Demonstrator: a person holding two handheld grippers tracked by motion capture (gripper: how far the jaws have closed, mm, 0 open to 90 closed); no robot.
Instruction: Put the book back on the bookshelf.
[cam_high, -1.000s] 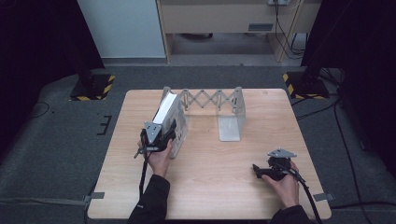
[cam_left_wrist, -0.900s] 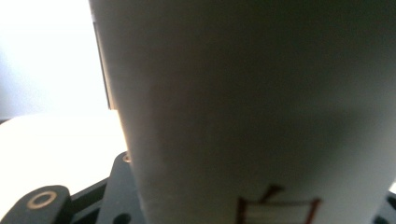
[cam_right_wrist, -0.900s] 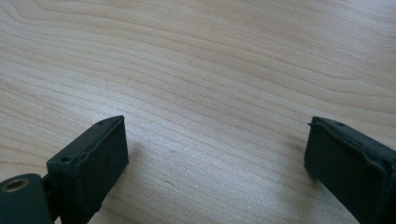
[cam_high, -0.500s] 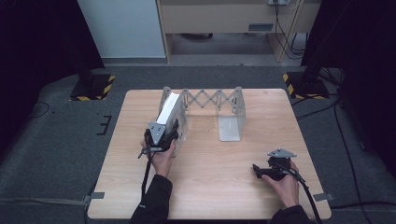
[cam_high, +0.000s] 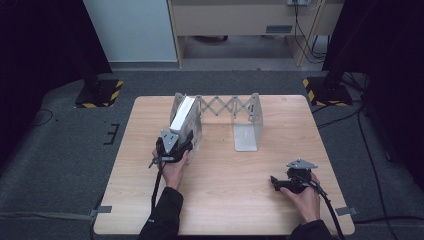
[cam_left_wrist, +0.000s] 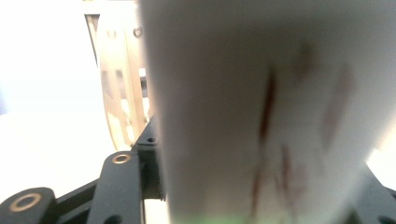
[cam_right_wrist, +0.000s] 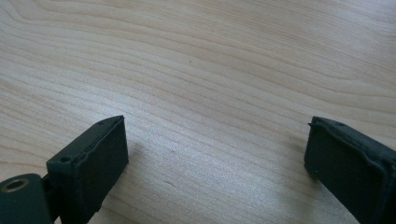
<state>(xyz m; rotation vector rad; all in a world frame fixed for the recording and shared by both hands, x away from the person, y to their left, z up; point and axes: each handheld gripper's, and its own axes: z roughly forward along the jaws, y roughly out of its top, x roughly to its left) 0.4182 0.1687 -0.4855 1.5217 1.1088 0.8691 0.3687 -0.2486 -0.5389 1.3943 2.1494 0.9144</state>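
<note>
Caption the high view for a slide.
Left tongs set a white book into the expandable rack; right tongs rest open.

**Where my three cameras look**

The high view hangs above my side, facing forward and down over the whole table (cam_high: 235, 200). My left gripper view sits pressed close to a white book (cam_left_wrist: 261, 107). My right gripper view skims the same tabletop, very near.

We see the pale wooden bench (cam_high: 225, 200) running bare beneath and between the right jaws. Well beyond the left jaws stand two yellow-and-black striped stand feet (cam_high: 100, 95) on grey carpet (cam_high: 60, 165), with a white cabinet (cam_high: 130, 30) behind.
</note>
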